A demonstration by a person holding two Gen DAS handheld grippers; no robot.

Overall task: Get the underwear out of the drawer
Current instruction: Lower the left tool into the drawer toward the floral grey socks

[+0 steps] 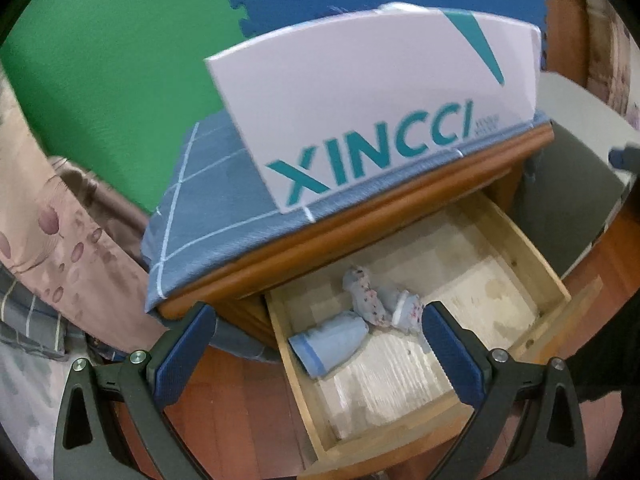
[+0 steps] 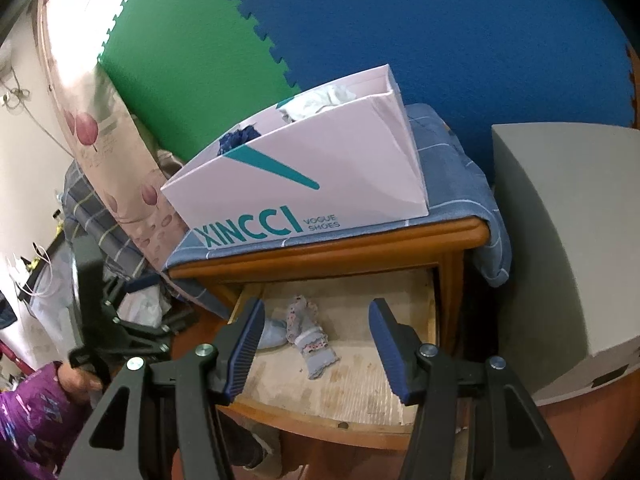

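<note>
The wooden drawer (image 1: 532, 256) of the nightstand stands pulled open. Inside lie a rolled plain light-blue underwear (image 1: 328, 346) and a floral light-blue underwear (image 1: 380, 300) beside it. Both show in the right wrist view too, the plain one (image 2: 272, 334) partly behind a finger and the floral one (image 2: 308, 332) near the drawer's left side. My left gripper (image 1: 316, 320) is open and empty above the drawer's left part. My right gripper (image 2: 318, 320) is open and empty above the drawer's front.
A white XINCCI shoe box (image 2: 320, 176) with clothes in it stands on the blue checked cloth (image 1: 208, 200) atop the nightstand. A grey box (image 2: 560, 240) stands to the right. Curtain and bedding (image 2: 100, 152) lie to the left. Green and blue foam mats back the scene.
</note>
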